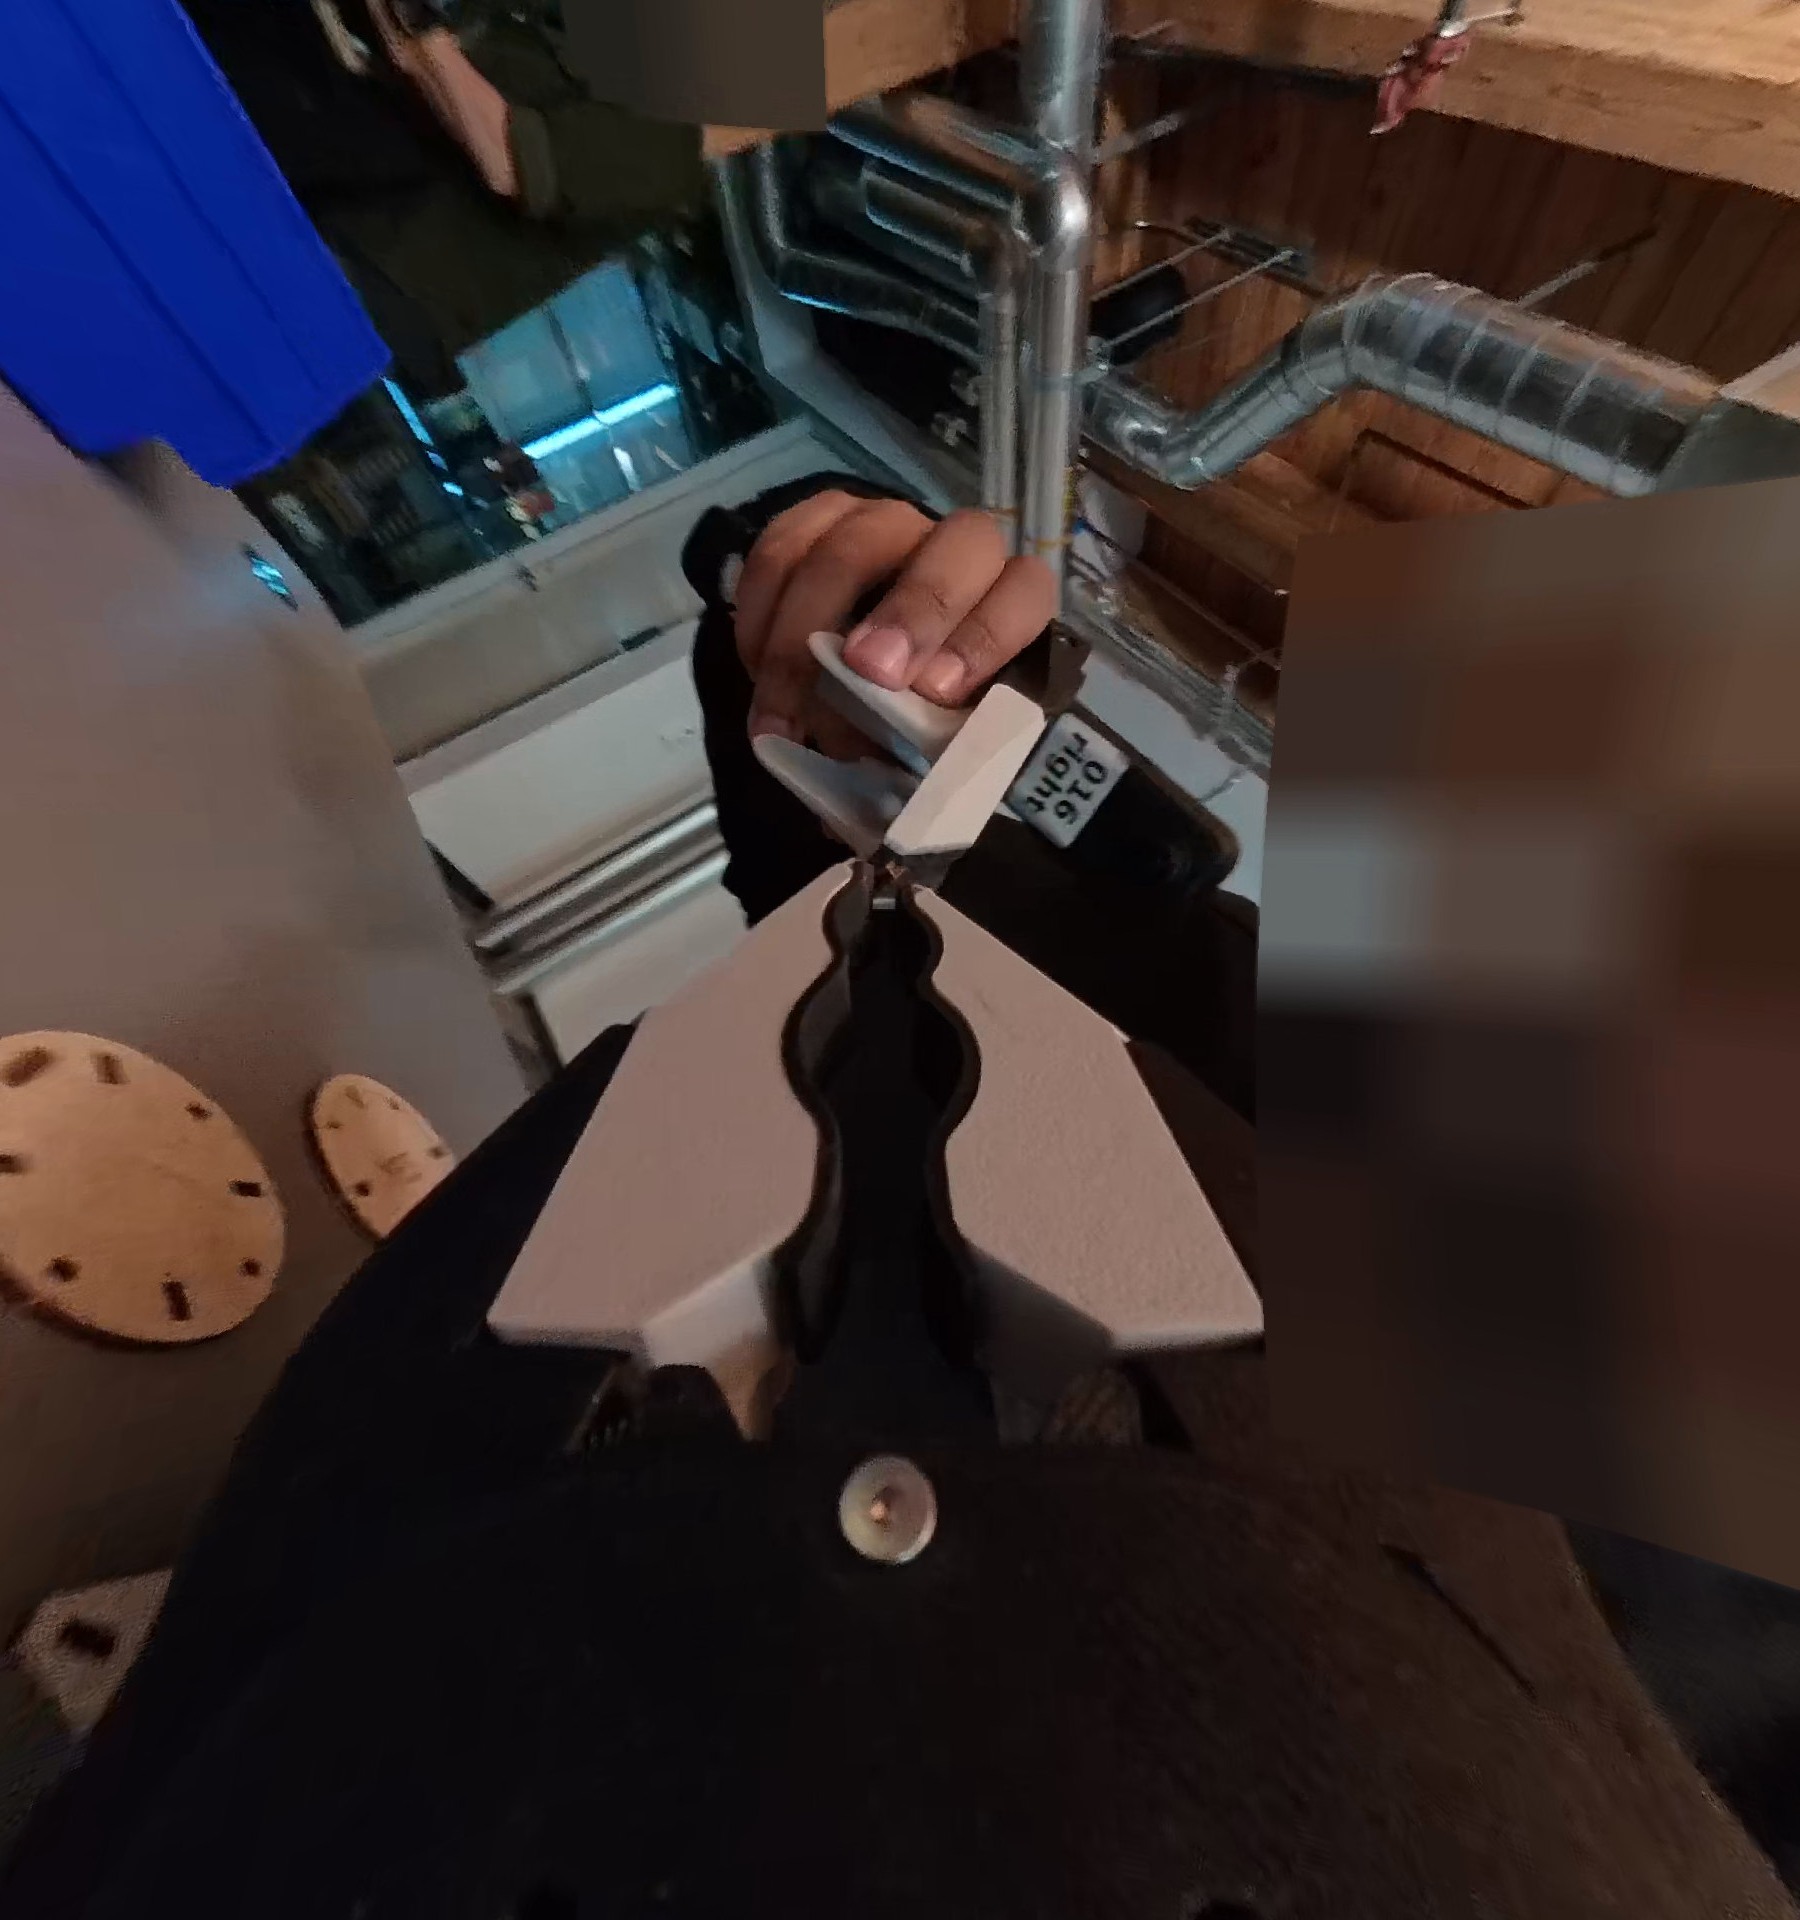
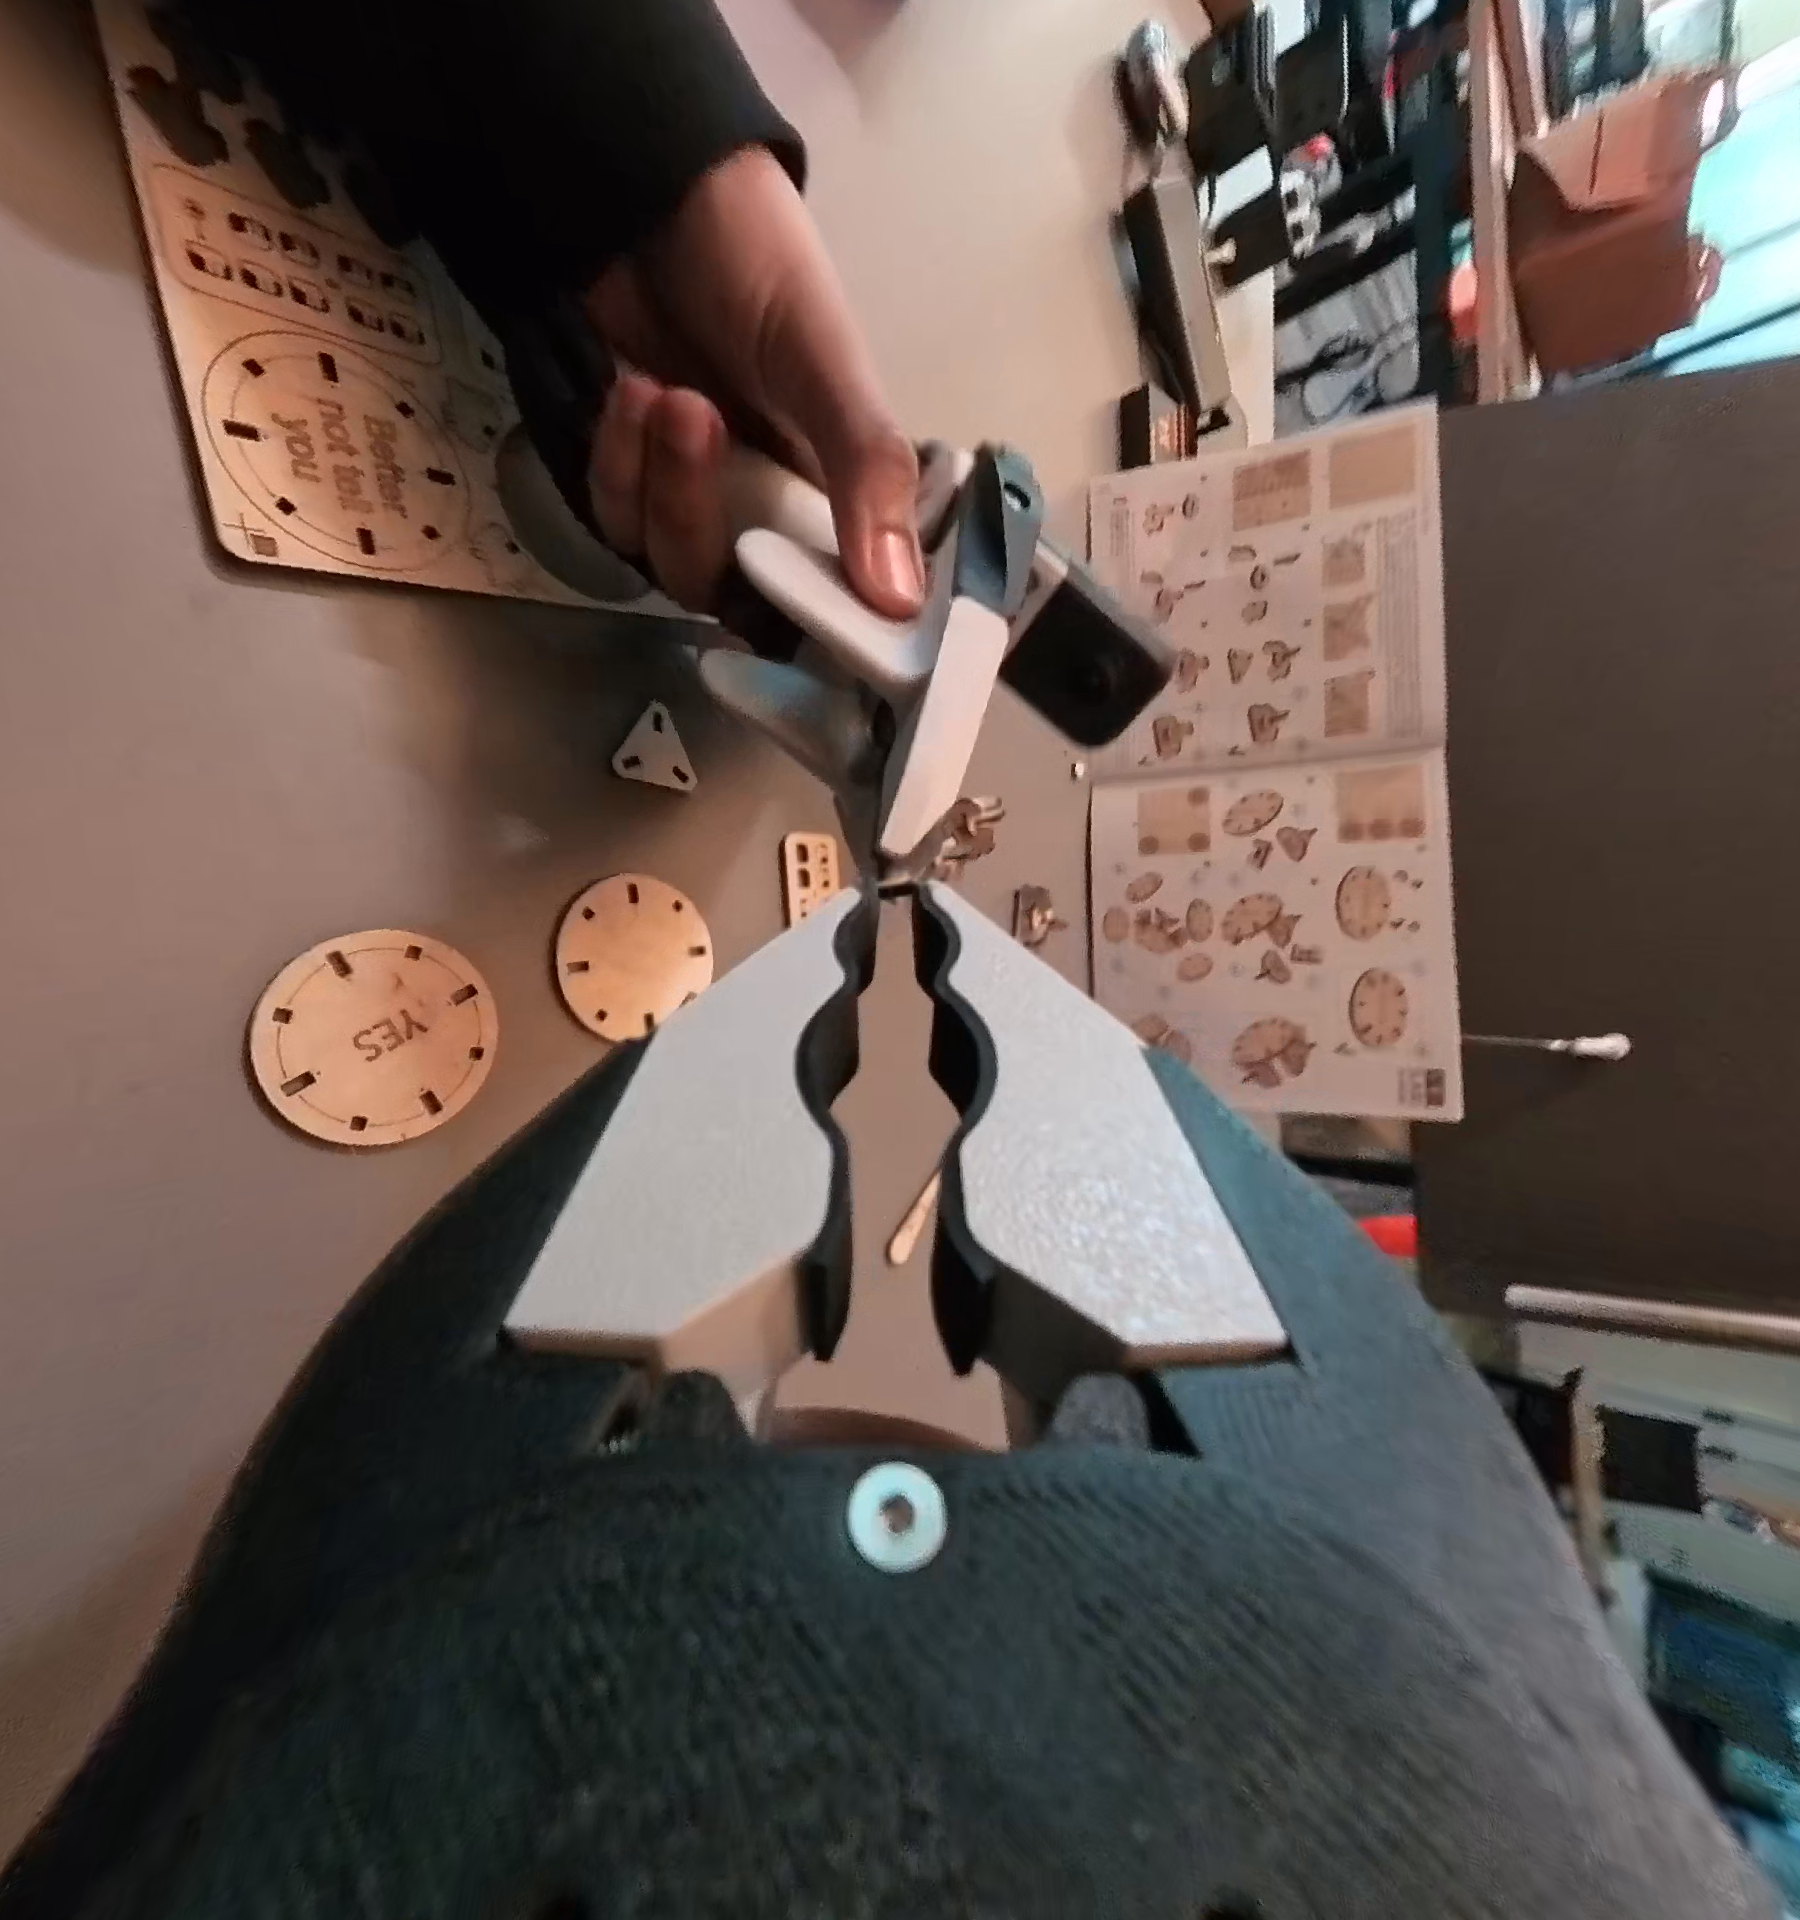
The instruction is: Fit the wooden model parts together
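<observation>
My two grippers meet tip to tip above a grey table. In the left wrist view my left gripper has its fingertips closed on a tiny pale wooden part. The right gripper, held by a hand, meets it from the far side. In the right wrist view my right gripper pinches a small flat wooden part lying crosswise between its tips. The left gripper comes down onto the same spot. I cannot tell whether this is one part or two joined ones.
On the table lie wooden discs with slots, a triangular piece, a small slotted plate, a punched wooden sheet, loose wooden parts, a thin stick and an open instruction booklet. A blue bin stands nearby. Only a small space, under 4 cm, lies between the two pairs of fingers.
</observation>
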